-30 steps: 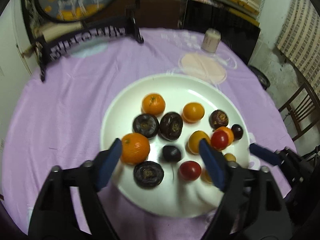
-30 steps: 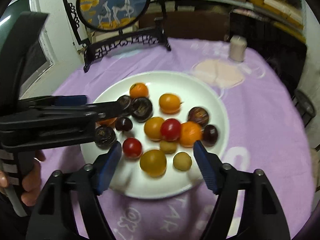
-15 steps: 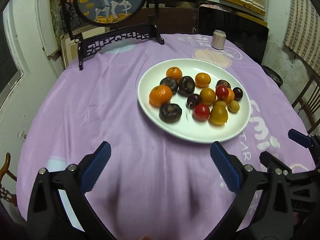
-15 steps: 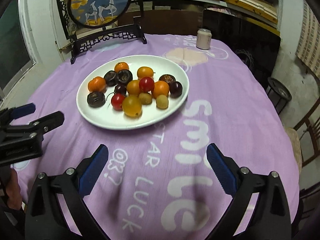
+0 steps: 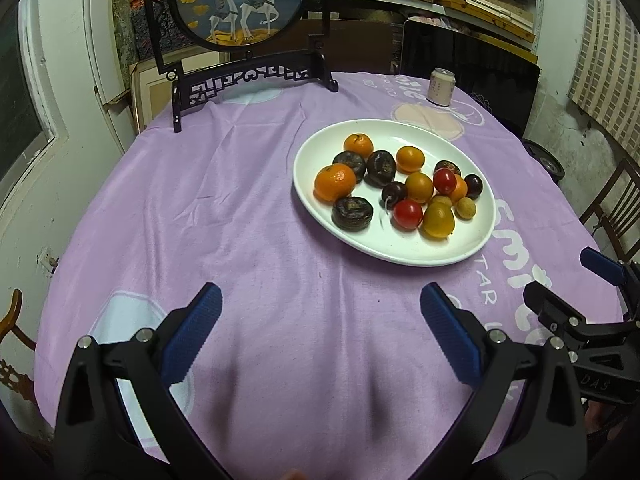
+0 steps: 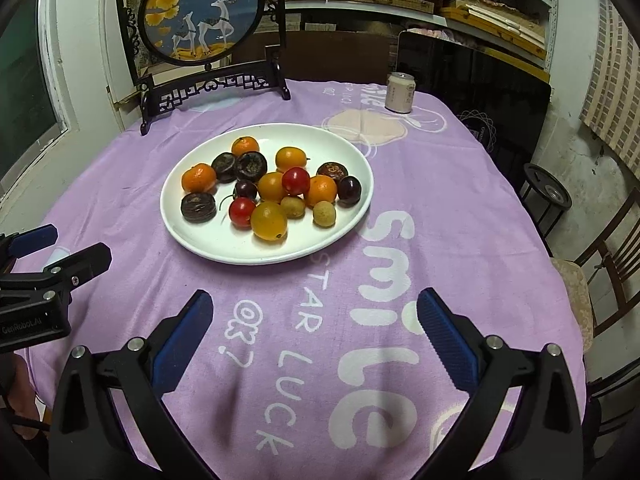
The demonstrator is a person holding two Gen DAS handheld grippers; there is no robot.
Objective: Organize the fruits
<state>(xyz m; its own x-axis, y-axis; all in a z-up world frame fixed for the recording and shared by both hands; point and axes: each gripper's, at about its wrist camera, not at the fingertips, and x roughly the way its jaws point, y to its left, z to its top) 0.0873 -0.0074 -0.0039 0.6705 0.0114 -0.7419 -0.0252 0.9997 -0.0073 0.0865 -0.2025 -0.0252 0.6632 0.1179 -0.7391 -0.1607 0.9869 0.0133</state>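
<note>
A white oval plate [image 5: 320,208] [image 6: 340,148] on the purple tablecloth holds several fruits: oranges [image 5: 335,182] [image 6: 198,178], dark purple fruits [image 5: 352,212] [image 6: 198,207], red ones [image 5: 407,213] [image 6: 295,181] and yellow ones [image 5: 438,220] [image 6: 269,220]. My left gripper [image 5: 320,330] is open and empty, over bare cloth well short of the plate. My right gripper [image 6: 314,330] is open and empty, near the table's front edge. Each gripper shows at the edge of the other's view.
A round painted screen on a black stand [image 5: 240,0] [image 6: 200,12] stands at the table's back. A pale can [image 5: 442,86] [image 6: 400,92] stands back right. Chairs [image 6: 612,264] and a dark panel [image 6: 480,92] lie beyond the table's right edge.
Both grippers have pulled back from over the plate toward the table's front edge. The plate and fruits now lie farther off. Both stay open and empty.
</note>
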